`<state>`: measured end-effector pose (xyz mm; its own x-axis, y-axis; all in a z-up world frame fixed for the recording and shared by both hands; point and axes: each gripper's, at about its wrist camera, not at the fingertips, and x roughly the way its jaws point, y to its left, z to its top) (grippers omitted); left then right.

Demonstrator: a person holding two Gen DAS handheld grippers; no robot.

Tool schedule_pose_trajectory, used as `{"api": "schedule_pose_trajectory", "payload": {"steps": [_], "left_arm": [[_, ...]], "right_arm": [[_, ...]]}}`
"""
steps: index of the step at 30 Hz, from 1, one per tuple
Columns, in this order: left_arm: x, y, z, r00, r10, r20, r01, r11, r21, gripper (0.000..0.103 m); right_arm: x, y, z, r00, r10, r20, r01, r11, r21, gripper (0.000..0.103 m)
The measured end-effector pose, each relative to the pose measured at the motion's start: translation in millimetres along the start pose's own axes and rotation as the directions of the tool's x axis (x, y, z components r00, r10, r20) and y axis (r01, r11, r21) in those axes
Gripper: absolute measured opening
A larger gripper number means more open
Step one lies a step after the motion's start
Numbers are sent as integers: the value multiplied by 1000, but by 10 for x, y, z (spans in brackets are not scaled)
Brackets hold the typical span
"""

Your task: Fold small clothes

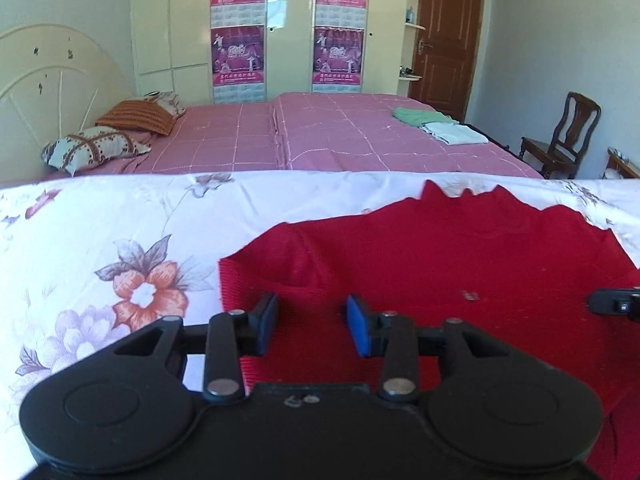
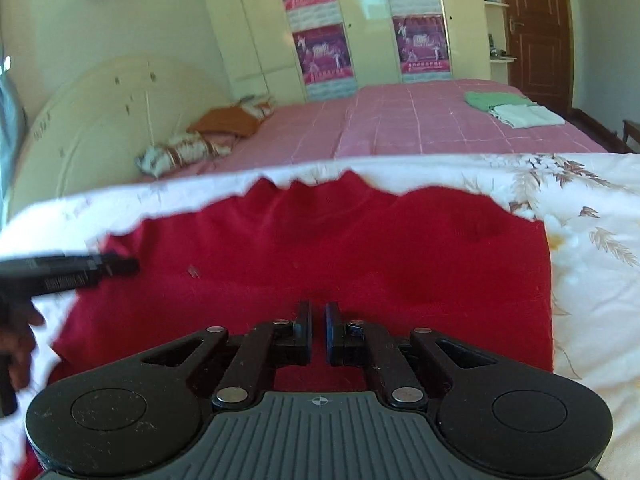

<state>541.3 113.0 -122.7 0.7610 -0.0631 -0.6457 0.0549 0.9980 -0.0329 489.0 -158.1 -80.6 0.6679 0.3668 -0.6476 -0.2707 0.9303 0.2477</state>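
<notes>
A red knitted garment (image 1: 440,248) lies spread flat on a white floral sheet (image 1: 100,240); it also shows in the right wrist view (image 2: 320,240). My left gripper (image 1: 312,322) is open, low over the garment's left part near its ribbed edge, holding nothing. My right gripper (image 2: 317,330) hovers over the garment's near middle with its jaws almost closed, a narrow gap between the pads, nothing visibly held. The left gripper's tip shows in the right wrist view (image 2: 116,266), and the right gripper's tip shows in the left wrist view (image 1: 616,302).
Beyond the floral sheet is a pink checked bed (image 1: 320,136) with pillows (image 1: 92,146) at the left and folded green and white clothes (image 1: 440,124). A wardrobe with posters (image 1: 288,32), a brown door (image 1: 448,32) and a wooden chair (image 1: 560,136) stand behind.
</notes>
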Motion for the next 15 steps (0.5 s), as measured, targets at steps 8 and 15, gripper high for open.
{"api": "schedule_pose_trajectory", "payload": {"steps": [8,15], "left_arm": [[-313,-153,-26,998,-6,68,4,1000,20,41],[-440,-1018,-206,996,-83,39,77,987,139,42]], "right_arm": [[-135,-302,-66,1000,-2,20,0,996,90,3],[-230,-284,-64,996,-84,18,83,995,49,4]]}}
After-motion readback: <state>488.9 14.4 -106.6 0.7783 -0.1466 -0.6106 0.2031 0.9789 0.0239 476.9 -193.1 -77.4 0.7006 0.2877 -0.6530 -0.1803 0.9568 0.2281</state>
